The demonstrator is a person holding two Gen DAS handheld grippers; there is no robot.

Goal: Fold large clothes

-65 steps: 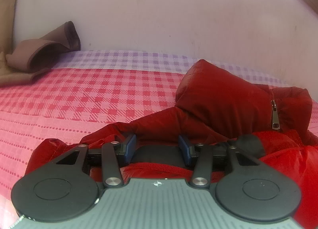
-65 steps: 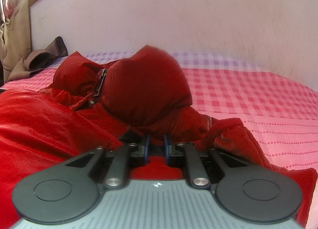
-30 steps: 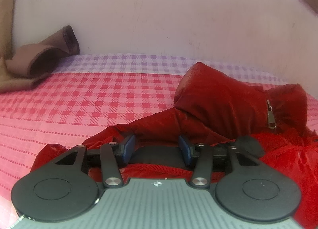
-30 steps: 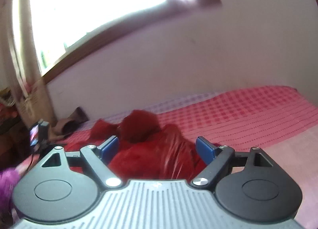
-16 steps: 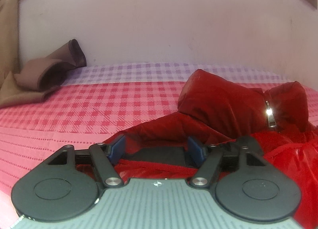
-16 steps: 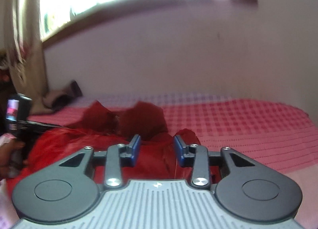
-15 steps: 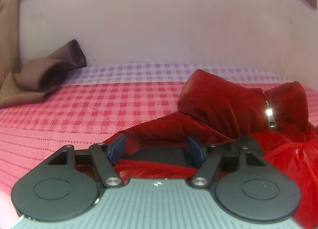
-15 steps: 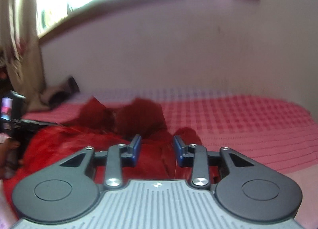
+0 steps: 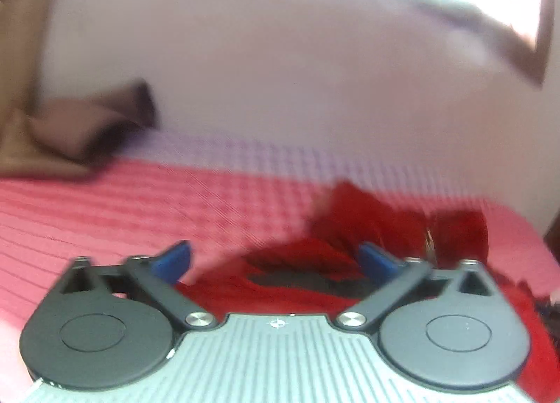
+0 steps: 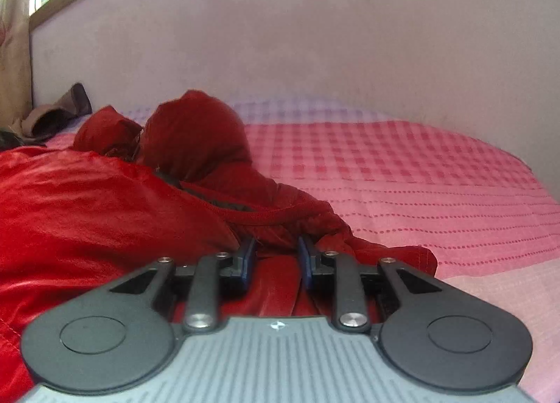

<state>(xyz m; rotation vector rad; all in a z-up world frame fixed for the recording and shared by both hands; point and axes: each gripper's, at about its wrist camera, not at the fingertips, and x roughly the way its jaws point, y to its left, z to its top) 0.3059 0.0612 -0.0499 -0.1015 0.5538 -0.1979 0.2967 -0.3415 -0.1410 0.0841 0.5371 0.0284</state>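
Note:
A red puffy hooded jacket (image 10: 105,207) lies on a pink checked bed. In the right wrist view its hood (image 10: 196,137) sits at the far end and its edge runs toward me. My right gripper (image 10: 276,256) sits low on the jacket's near right edge, its jaws partly closed with red fabric between the blue pads. In the blurred left wrist view the jacket (image 9: 350,245) lies ahead and to the right. My left gripper (image 9: 274,259) is wide open and empty, raised above the jacket.
A pink checked bedspread (image 10: 420,186) covers the bed, with a lilac band by the wall. A brown cloth (image 9: 80,130) is bunched at the far left corner. A pale wall stands behind the bed, with a window above.
My left gripper has opened wide and lifted up and back from the jacket. My right gripper has come down from the air onto the jacket's right edge, its jaws narrowing around fabric.

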